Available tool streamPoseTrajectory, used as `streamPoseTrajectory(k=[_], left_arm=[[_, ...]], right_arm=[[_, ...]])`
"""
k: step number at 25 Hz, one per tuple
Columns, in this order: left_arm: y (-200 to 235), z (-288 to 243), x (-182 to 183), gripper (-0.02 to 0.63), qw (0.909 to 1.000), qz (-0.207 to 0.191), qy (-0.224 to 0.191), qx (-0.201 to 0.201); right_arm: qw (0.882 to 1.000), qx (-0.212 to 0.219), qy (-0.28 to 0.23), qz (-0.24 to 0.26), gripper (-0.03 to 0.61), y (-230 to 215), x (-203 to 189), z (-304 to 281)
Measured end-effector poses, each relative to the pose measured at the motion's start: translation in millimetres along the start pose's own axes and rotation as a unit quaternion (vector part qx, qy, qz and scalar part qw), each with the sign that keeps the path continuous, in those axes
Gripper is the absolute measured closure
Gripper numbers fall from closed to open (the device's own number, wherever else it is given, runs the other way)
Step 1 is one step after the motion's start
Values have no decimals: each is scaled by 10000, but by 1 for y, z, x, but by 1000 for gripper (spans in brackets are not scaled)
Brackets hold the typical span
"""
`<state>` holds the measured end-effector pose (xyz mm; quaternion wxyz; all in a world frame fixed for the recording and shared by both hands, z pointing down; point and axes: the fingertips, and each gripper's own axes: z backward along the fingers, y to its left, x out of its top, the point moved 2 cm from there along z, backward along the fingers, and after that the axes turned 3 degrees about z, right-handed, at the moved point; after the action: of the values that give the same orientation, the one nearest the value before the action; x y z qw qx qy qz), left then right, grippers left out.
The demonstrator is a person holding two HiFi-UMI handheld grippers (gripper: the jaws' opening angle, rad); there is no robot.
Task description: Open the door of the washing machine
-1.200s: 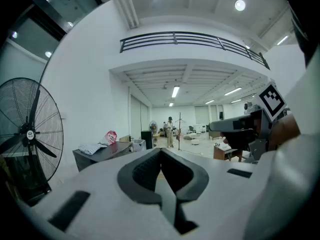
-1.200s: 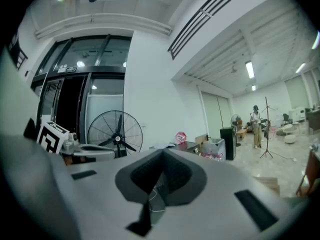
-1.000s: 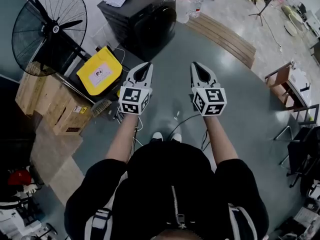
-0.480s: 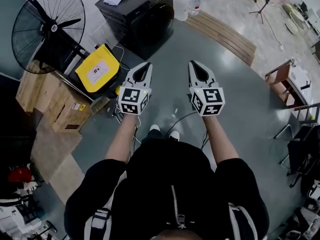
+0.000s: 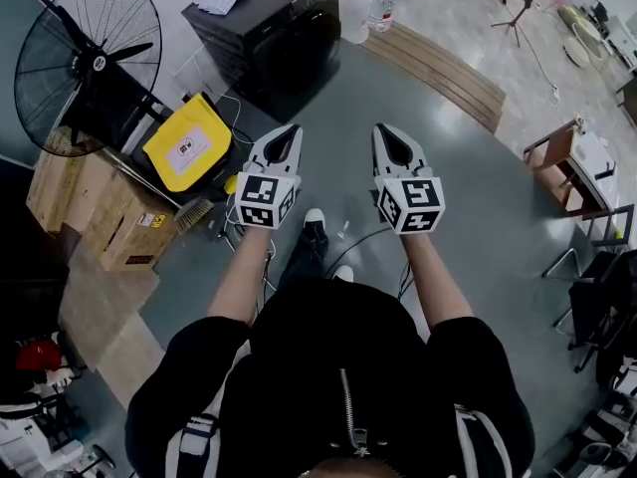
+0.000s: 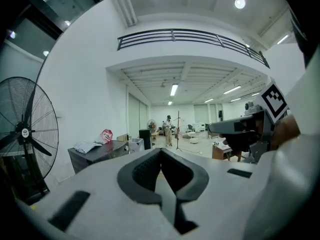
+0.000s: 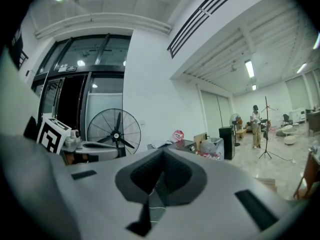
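Observation:
The washing machine [image 5: 274,38] is a dark box against the far wall, with its round door facing me and papers on its top. It stands well beyond both grippers. My left gripper [image 5: 291,128] and right gripper [image 5: 382,127] are held side by side at chest height and point towards it. Both are shut and hold nothing. In the left gripper view the closed jaw tips [image 6: 161,150] sit to the right of the machine's top [image 6: 97,153]. In the right gripper view the tips [image 7: 162,152] cover most of the machine [image 7: 186,145].
A big standing fan [image 5: 88,66], a yellow case [image 5: 189,139] and cardboard boxes [image 5: 100,212] line the left side. Water bottles [image 5: 353,8] stand right of the machine, beside a wooden ramp [image 5: 448,68]. Cables [image 5: 358,242] lie on the floor by my feet. Chairs [image 5: 587,217] stand at the right.
One shoe has stepped forward between my arms, and the machine and fan have slid up and left in the head view. Both grippers stay shut, side by side.

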<state>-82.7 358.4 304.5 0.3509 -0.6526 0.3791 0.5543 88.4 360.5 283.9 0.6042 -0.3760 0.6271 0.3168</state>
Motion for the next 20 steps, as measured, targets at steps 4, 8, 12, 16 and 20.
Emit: streamPoseTrajectory(k=[4,8,12,16,20], left_arm=[[19,-31,-2,611,9999,15,-13,-104],[51,-76,-2,611,9998,38,2,-207],[90,-118,0,611,9995,65,44,-293],[135,-154,-2,611,9992,6,91,-389],[169,-184,-1,611,9987,-15,92,-498]], right_arm=[[10000,5,82,37,575,-6,-4,-31],[9998,-56,167,33,575,-21,-4,-83],[9997,-103,232,9,575,-35,2,-140],[9996,-160,243,-9,575,-38,7,-197],[9994,-217,257,-11,575,-40,8,-240]])
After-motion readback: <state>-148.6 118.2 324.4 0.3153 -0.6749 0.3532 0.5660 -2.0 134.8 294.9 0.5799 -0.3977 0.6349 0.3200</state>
